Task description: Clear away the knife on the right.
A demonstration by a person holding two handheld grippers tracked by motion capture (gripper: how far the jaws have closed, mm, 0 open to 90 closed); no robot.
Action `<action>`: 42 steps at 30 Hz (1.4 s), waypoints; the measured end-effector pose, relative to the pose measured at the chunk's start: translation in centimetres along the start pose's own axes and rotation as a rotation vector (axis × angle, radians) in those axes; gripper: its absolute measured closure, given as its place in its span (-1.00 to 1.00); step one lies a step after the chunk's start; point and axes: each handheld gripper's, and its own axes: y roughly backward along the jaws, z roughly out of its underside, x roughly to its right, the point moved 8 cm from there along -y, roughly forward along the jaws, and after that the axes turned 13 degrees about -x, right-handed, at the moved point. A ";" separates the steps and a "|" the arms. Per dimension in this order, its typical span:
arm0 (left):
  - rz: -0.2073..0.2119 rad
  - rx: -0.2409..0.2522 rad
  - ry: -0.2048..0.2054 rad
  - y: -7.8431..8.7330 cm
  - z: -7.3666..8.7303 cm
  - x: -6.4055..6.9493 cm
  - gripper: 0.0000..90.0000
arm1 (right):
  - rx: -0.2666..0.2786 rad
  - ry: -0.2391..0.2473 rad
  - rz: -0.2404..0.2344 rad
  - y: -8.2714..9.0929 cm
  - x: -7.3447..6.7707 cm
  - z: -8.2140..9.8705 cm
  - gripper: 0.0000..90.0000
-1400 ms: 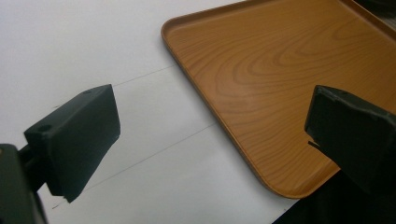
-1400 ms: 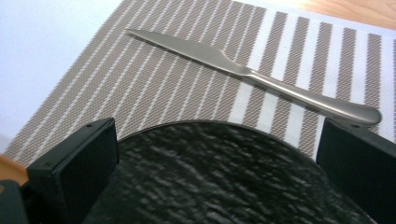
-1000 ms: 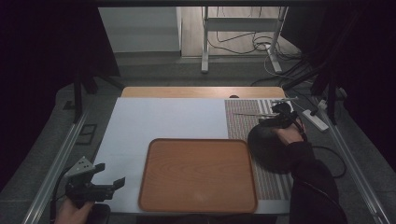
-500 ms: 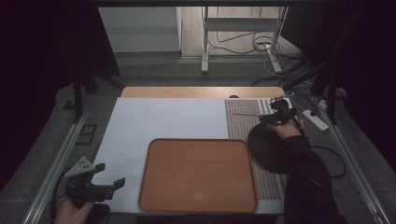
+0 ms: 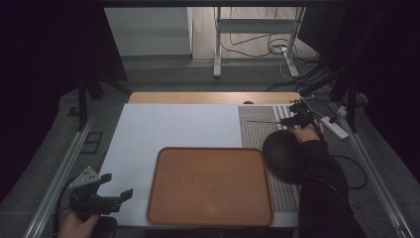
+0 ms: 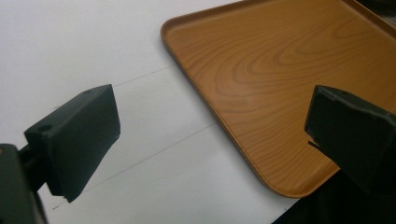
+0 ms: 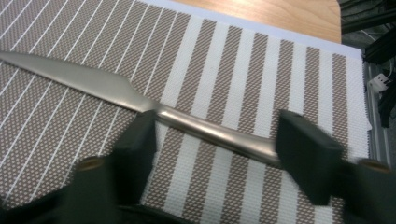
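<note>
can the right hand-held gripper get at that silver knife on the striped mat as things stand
Probably yes. The right hand-held gripper already straddles the silver metal knife lying flat on the brown-and-white striped placemat. Its jaws have just been closing, with the handle between them, and nothing lies in the way.

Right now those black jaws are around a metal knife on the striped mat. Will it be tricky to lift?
Probably a little. The knife looks like smooth, shiny metal, so it may slip between the right gripper jaws, which have just been closing around its rounded handle. It lies flat on the striped mat, leaving little to grab. It looks stiff and shouldn't bend.
</note>
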 end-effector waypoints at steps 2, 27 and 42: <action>0.000 0.000 -0.001 0.0 0.0 0.0 -0.92 | -0.006 -0.001 -0.006 0.1 0.4 -0.2 0.26; 0.003 -0.001 0.009 0.0 0.0 -0.1 -0.92 | -0.125 0.013 -0.010 -2.8 2.9 -0.5 1.00; -0.003 -0.002 -0.002 0.0 0.0 0.0 -0.92 | -0.277 0.093 -0.174 -1.0 1.5 2.2 1.00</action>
